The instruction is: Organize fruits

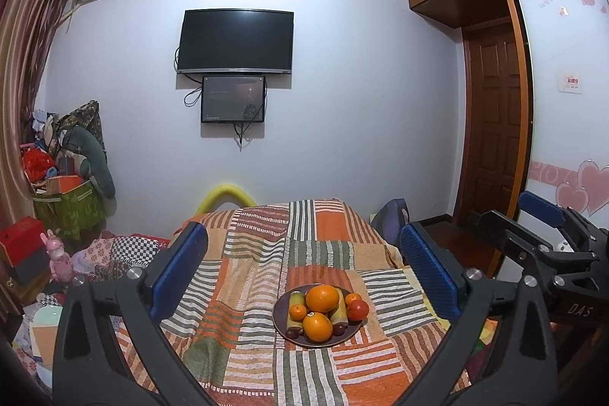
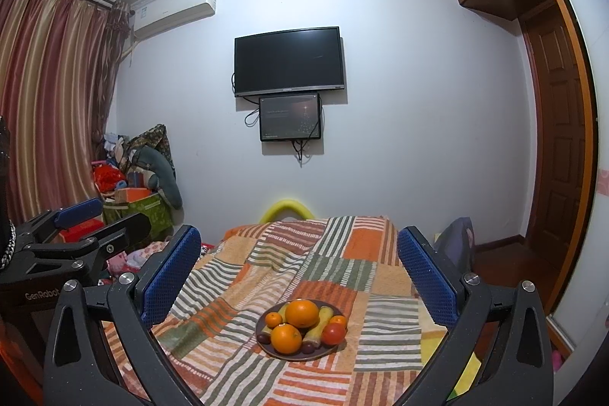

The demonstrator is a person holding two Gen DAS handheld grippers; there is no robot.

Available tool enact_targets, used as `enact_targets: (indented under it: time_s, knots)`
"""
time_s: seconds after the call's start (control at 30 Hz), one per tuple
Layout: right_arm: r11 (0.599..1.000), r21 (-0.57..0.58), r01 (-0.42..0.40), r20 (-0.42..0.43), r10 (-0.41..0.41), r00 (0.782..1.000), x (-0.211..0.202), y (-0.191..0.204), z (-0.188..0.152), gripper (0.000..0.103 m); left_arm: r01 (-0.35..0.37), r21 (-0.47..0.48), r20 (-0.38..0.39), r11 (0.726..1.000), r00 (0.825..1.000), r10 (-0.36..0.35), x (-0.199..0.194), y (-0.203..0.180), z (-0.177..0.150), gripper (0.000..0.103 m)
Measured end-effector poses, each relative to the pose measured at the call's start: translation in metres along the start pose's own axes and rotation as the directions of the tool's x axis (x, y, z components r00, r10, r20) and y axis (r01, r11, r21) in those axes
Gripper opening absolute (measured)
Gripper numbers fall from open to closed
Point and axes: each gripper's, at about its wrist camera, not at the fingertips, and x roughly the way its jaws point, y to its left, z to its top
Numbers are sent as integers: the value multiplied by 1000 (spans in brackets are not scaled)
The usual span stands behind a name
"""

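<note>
A dark round plate [image 1: 283, 331] [image 2: 262, 343] sits on a bed covered by a striped patchwork blanket [image 1: 266, 253] [image 2: 304, 261]. It holds two large oranges [image 1: 322, 298] [image 2: 302, 313], small tangerines [image 1: 297, 311] [image 2: 273, 319], a red fruit [image 1: 358, 309] [image 2: 333, 334], yellow-green fruit pieces [image 1: 296, 299] and dark plums [image 1: 339, 329]. My left gripper [image 1: 304, 253] is open and empty, above and short of the plate. My right gripper [image 2: 300, 253] is open and empty, likewise held back from the plate. Each gripper shows at the edge of the other's view.
A wall with a TV [image 1: 236, 40] and a small screen [image 1: 233, 98] faces the bed. Piled boxes and toys [image 1: 64, 185] stand at the left, with curtains [image 2: 49, 94]. A wardrobe and door [image 1: 495, 124] stand at the right. A dark bag [image 2: 456, 238] lies beside the bed.
</note>
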Motion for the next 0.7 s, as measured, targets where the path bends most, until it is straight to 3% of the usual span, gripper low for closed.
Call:
enact_targets:
  time_s: [0.7]
  knots:
    - [1000,-2,7,-6,-7,1000,-1,0,3,103,18,3,-9,1000,1000,-18,0,-3,-1,103]
